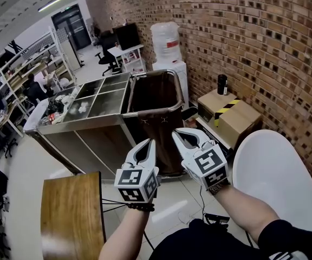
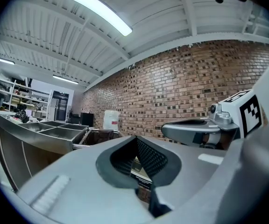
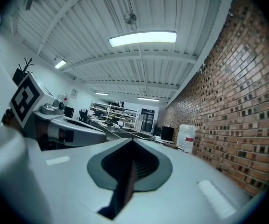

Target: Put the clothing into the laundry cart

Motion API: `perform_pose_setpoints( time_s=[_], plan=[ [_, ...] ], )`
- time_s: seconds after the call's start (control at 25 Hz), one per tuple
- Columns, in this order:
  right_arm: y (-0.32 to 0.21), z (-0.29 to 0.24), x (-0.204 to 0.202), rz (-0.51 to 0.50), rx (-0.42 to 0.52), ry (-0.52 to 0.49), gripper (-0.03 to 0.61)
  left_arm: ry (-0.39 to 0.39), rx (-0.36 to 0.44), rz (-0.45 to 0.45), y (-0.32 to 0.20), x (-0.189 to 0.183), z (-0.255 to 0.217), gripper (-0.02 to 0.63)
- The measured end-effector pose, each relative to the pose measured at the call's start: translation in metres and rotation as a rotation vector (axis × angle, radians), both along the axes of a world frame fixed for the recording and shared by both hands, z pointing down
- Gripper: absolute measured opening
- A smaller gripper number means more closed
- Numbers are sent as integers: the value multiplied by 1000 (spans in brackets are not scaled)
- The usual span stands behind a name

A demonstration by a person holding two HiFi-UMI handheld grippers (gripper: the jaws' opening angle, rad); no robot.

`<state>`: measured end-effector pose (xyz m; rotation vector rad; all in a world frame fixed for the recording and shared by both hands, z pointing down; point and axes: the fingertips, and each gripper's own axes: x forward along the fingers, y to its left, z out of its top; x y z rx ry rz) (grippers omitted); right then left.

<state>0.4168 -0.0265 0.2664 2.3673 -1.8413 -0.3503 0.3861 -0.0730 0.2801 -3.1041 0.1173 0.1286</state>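
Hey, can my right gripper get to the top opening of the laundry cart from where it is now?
Probably yes. The right gripper hovers just in front of the laundry cart, whose top is open, and nothing stands between them. Its jaws are shut and empty.

Pale grey plastic left hand-held gripper (image 1: 150, 143) and right hand-held gripper (image 1: 178, 134), black-padded inside, each bearing a black-and-white marker cube (image 1: 136, 182); black short sleeve (image 1: 288, 235).

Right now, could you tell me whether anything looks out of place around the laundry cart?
Nothing stands out: the laundry cart stands upright, nothing spilled around it; the left hand-held gripper and right hand-held gripper are shut, empty.
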Motion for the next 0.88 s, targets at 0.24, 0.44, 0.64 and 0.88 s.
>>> perform_pose_setpoints(
  time_s=[0.24,0.44,0.64,0.88],
  plan=[
    [3,1,-1,5,-5,6,0,-1,-1,6,5,0,3,-2],
    [4,3,-1,7,-7,9,0,-2,-3,10,6,1,6,-2],
    [5,3,-3,7,-5,9,0,-1,-3,9,6,0,5,-2],
    [5,1,-5,8,-3,12,0,-2,-2,11,6,-1,6,-2]
  ],
)
